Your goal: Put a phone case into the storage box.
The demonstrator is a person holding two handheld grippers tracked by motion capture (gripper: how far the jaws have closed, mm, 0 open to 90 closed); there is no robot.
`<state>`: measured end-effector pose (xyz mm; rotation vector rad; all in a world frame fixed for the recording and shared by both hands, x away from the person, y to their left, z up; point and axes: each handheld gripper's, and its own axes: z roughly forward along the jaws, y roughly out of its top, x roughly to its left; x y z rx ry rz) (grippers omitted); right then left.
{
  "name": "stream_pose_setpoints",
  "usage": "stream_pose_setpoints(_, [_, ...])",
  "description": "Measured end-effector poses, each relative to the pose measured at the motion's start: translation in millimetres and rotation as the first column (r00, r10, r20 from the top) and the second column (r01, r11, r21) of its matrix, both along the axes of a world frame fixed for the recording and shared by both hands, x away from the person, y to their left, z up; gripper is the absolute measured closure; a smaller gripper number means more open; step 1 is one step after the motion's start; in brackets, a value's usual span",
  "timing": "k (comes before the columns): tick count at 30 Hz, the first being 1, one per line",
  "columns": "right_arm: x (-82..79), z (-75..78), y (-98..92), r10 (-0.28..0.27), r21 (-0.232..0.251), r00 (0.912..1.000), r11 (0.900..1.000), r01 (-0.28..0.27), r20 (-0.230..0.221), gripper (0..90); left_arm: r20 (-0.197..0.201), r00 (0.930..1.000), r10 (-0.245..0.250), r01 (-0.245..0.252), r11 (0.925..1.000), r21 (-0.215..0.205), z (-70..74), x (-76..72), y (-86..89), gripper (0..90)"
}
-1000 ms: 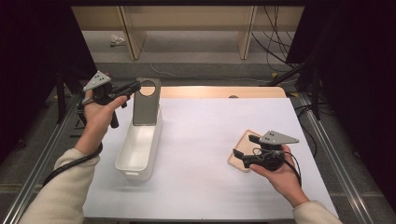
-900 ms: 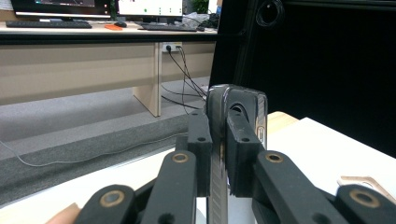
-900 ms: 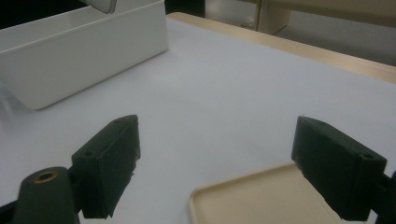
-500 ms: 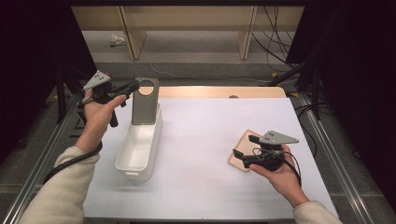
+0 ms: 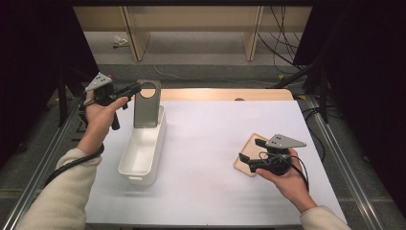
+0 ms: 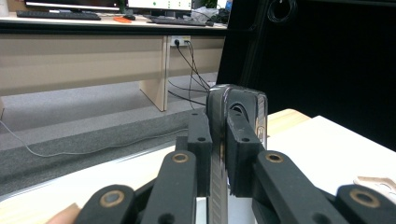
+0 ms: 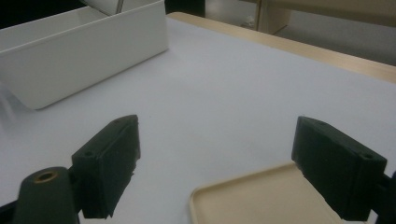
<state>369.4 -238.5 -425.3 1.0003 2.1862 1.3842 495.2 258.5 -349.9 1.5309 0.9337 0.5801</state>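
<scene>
Upper left of high view: left hand-held gripper clamps a grey metal plate w/ round hole, long axis upright, lower end in the far end of a white bin on the counter. Lower right: right hand-held gripper, jaws wide apart & empty, over a tan tray.

Even overhead light keeps the white table bright with only faint shadows while both far sides fall into black, a thin glare streaks the metal plate in the left gripper view, and the right gripper view is soft, its bin blurred.
</scene>
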Motion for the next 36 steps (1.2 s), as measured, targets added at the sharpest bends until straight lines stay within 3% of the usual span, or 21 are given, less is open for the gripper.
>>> stream_pose_setpoints(36, [0.4, -0.4, 0.1, 0.003, 0.008, 1.0, 1.0, -0.003, -0.003, 16.3, -0.073, 0.9973, 0.009, -0.007, 0.9992, 0.039, -27.2, 21.1, -7.7, 81.6])
